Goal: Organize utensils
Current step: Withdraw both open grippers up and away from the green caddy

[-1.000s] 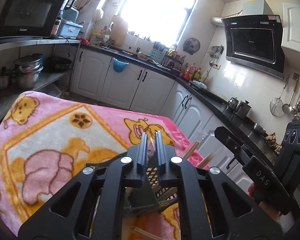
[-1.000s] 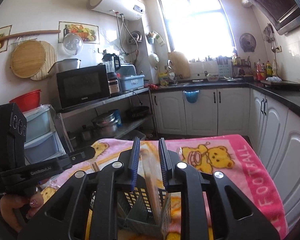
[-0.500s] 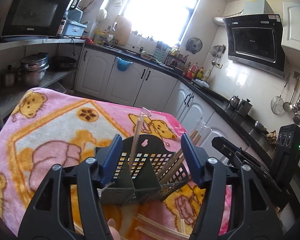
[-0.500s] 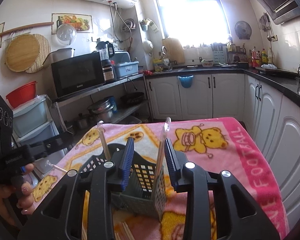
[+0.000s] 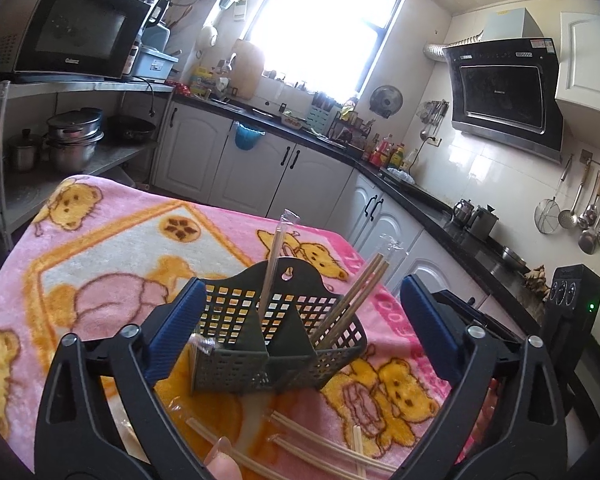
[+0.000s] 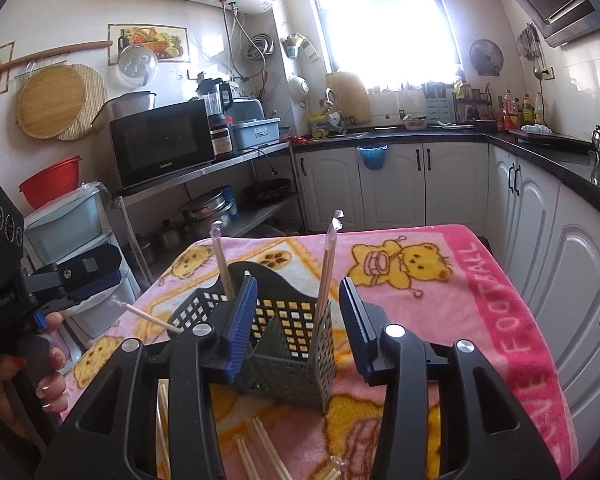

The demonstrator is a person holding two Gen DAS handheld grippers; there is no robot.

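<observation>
A dark green perforated utensil basket (image 5: 276, 336) with dividers stands on the pink bear blanket (image 5: 112, 252); it also shows in the right wrist view (image 6: 288, 344). Wrapped chopsticks stand in it: one pair upright (image 5: 272, 264), another pair leaning right (image 5: 360, 292). In the right wrist view two wrapped pairs stand upright (image 6: 326, 272), (image 6: 222, 260). My left gripper (image 5: 300, 332) is open and empty, its jaws wide on either side of the basket. My right gripper (image 6: 298, 328) is open and empty just in front of the basket. Loose chopsticks (image 5: 300, 444) lie on the blanket below the basket.
More loose chopsticks (image 6: 260, 452) lie near the front edge. The other handheld gripper shows at far left (image 6: 40, 292) and at far right (image 5: 572, 312). White cabinets (image 6: 540, 240) run along the right, a shelf with pots (image 5: 72, 140) stands at left.
Both grippers opened from shut and let go of wrapped chopsticks, which now stand in the basket. Both pulled back a little from the basket.
</observation>
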